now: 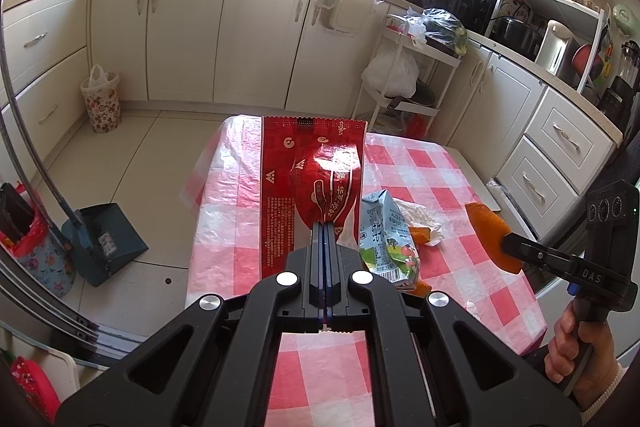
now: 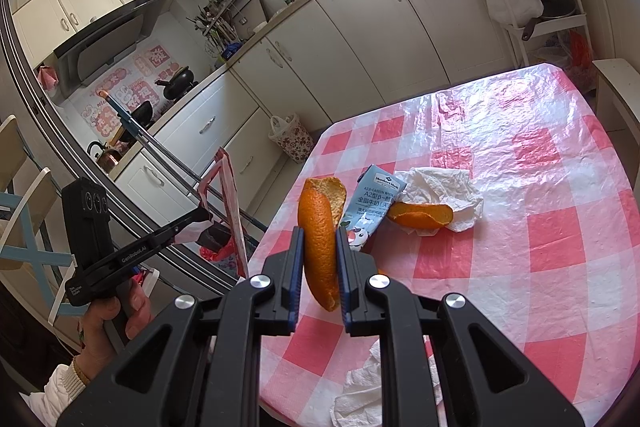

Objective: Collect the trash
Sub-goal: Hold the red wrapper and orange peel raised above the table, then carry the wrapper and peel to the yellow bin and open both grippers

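While the left gripper is pinching the red wrapper shut, the right gripper is clamping the orange peel; keep both grips firm, lifting clear of the milk carton.

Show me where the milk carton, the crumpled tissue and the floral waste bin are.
milk carton [image 2: 372, 205]: right wrist view, on its pale blue printed side.
crumpled tissue [image 2: 448, 187]: right wrist view, on the white folds above the peel.
floral waste bin [image 1: 101, 103]: left wrist view, on its flowered wall.
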Motion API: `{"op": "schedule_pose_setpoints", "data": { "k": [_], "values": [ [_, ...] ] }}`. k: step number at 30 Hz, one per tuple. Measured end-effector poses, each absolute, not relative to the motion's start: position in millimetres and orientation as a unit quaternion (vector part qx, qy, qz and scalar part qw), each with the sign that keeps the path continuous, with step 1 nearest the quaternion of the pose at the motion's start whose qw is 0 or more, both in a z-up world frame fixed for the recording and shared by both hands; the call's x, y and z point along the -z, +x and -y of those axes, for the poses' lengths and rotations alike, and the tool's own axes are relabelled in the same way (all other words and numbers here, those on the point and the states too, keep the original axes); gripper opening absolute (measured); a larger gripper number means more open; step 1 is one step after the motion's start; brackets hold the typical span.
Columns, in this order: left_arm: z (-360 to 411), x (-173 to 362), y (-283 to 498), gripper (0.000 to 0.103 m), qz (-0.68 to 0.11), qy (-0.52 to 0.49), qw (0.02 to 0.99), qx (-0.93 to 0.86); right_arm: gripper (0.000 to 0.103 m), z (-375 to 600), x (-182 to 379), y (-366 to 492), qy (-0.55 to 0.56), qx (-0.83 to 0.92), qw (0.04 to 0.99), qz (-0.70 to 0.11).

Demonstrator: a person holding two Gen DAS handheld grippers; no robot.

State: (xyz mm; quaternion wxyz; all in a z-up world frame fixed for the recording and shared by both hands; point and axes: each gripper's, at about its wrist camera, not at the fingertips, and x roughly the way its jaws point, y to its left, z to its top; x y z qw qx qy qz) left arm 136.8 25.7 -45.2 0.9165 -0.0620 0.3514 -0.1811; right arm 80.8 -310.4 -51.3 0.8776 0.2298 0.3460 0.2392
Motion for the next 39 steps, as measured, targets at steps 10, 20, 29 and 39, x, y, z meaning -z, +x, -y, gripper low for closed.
{"op": "schedule_pose_setpoints", "data": {
  "k": [10,20,29,39],
  "values": [
    [-8.6,27.6,127.4,0.001,-0.326,-0.067,0.918,0.215,0.016,315.2,33.6,75.0,0.258,-0.237,0.881,-0.318],
    [81.6,1.9,102.3,0.001,-0.322,-0.054,0.893,0.310,0.016,366.6,14.9,33.0,0.276,-0.207,0.896,-0.282],
    [253.9,-5.2,75.1,0.001,-0.359,0.024,0.820,0.446,0.017,469.5,44.5,-35.7,0.294,-0.077,0.907,-0.290],
    [431.0,49.8,53.9,0.001,-0.438,0.118,0.705,0.545,0.019,537.5,110.5,-77.8,0.331,0.038,0.884,-0.329]
  ]
}}
